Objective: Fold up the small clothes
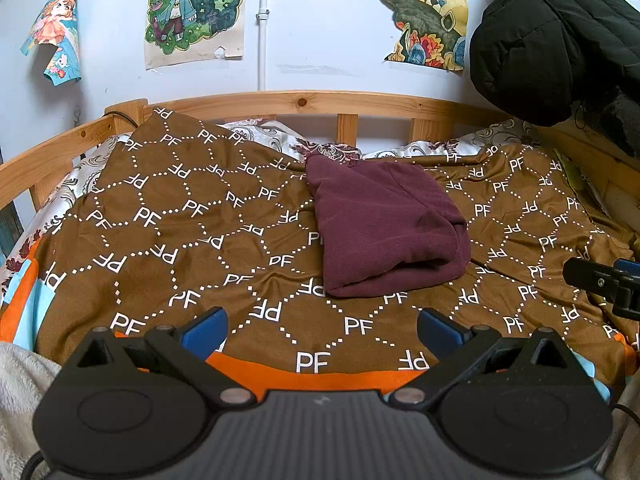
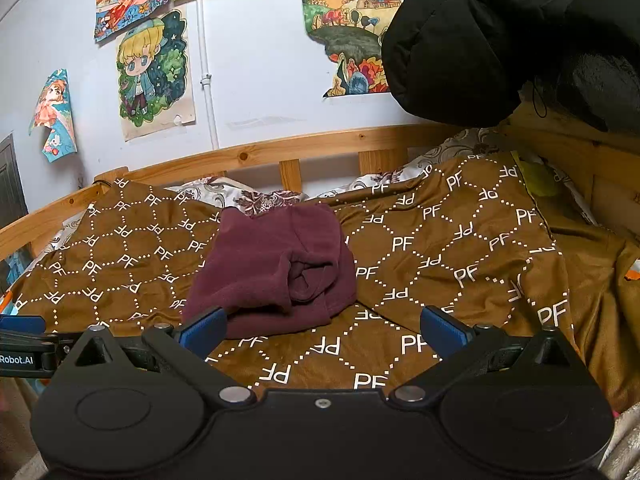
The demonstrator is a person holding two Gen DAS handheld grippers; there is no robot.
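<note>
A maroon garment lies folded into a thick bundle on the brown blanket printed with white PF letters. In the right wrist view the maroon garment shows a rolled, puckered fold on its near right side. My left gripper is open, its blue pads held wide above the blanket, short of the bundle. My right gripper is open too, and its left fingertip sits just in front of the bundle's near edge. Neither gripper holds anything.
A wooden bed rail runs along the back against a white wall with drawings. A black padded jacket hangs at the upper right. The right gripper's body shows at the right edge of the left wrist view. A floral sheet peeks out behind the blanket.
</note>
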